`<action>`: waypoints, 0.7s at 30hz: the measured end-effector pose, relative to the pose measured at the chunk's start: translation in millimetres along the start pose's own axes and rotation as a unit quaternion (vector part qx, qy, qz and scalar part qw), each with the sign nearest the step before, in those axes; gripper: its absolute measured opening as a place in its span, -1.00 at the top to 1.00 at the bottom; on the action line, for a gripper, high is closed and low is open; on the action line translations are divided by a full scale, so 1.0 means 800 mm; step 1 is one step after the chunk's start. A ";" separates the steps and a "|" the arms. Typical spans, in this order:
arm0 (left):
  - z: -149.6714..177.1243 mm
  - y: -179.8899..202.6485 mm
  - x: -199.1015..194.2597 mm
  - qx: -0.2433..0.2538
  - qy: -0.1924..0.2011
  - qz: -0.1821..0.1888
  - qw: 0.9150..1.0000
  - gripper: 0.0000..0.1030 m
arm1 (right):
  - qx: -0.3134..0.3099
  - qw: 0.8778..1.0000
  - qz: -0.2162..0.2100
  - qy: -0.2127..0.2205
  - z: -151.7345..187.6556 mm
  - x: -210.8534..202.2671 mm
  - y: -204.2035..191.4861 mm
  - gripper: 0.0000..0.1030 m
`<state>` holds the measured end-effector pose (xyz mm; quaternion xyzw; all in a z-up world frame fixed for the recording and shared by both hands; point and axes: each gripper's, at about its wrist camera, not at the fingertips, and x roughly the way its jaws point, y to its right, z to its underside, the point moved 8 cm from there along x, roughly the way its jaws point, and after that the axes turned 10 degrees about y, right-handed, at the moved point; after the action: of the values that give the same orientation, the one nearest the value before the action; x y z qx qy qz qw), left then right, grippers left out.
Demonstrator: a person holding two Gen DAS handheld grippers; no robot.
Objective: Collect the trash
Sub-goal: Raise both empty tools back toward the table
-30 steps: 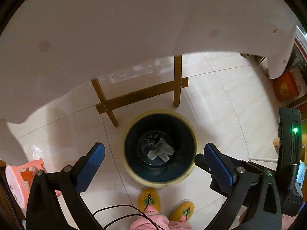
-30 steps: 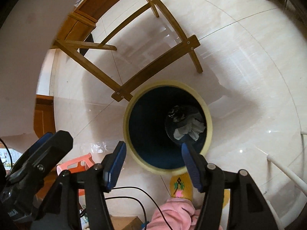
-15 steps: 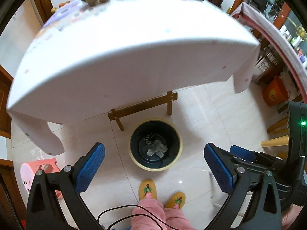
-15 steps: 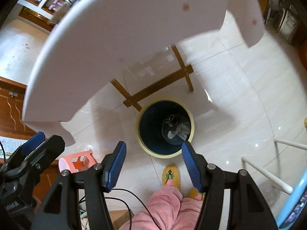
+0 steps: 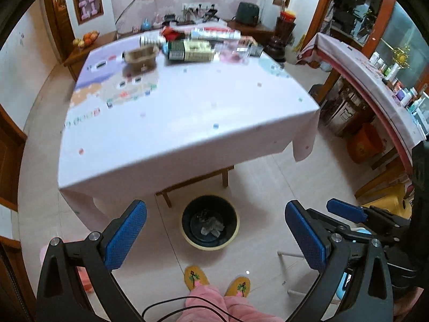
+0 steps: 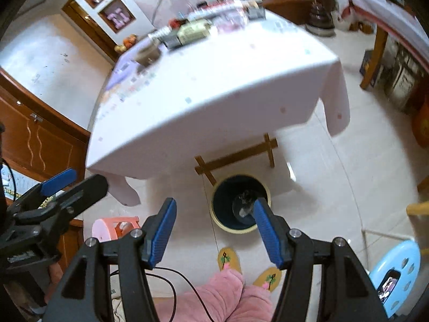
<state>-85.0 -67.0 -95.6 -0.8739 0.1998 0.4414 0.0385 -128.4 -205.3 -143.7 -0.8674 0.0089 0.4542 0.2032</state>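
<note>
A dark trash bin with a yellow rim (image 5: 210, 221) (image 6: 239, 204) stands on the tiled floor by the table's near edge, with crumpled paper (image 5: 211, 228) at its bottom. My left gripper (image 5: 214, 234) hangs high above the bin, open and empty. My right gripper (image 6: 214, 228) is open too, nothing between its blue pads. On the white-clothed table (image 5: 187, 123) (image 6: 214, 94), toward the far side, lie a cardboard tray (image 5: 141, 57), a dark and cream box (image 5: 189, 50) and other blurred packaging (image 6: 193, 33).
A person's pink trouser legs and yellow slippers (image 5: 195, 279) stand just before the bin. A pink stool (image 6: 114, 226) sits at the left, a blue stool (image 6: 394, 276) at the right. Wooden cabinets (image 6: 34, 136) line the left wall; a cluttered shelf (image 5: 375, 80) runs along the right.
Both grippers rose from close above the bin to above table height. The tabletop and its packaging came into view, and the bin shrank. Both stayed open.
</note>
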 end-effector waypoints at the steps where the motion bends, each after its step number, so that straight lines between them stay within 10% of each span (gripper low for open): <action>1: -0.004 0.000 -0.004 0.002 0.004 -0.001 1.000 -0.98 | -0.003 1.000 -0.001 0.005 -0.004 -0.004 -0.007 -0.17; 21: -0.161 -0.036 -0.061 0.044 0.118 0.000 0.992 -0.98 | -0.019 0.994 0.055 0.097 -0.124 -0.061 -0.067 -0.17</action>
<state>-2.4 -56.2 18.0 -0.9173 0.2222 0.3263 0.0529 -68.5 -200.1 -36.2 -0.9095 0.0673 0.3780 0.1596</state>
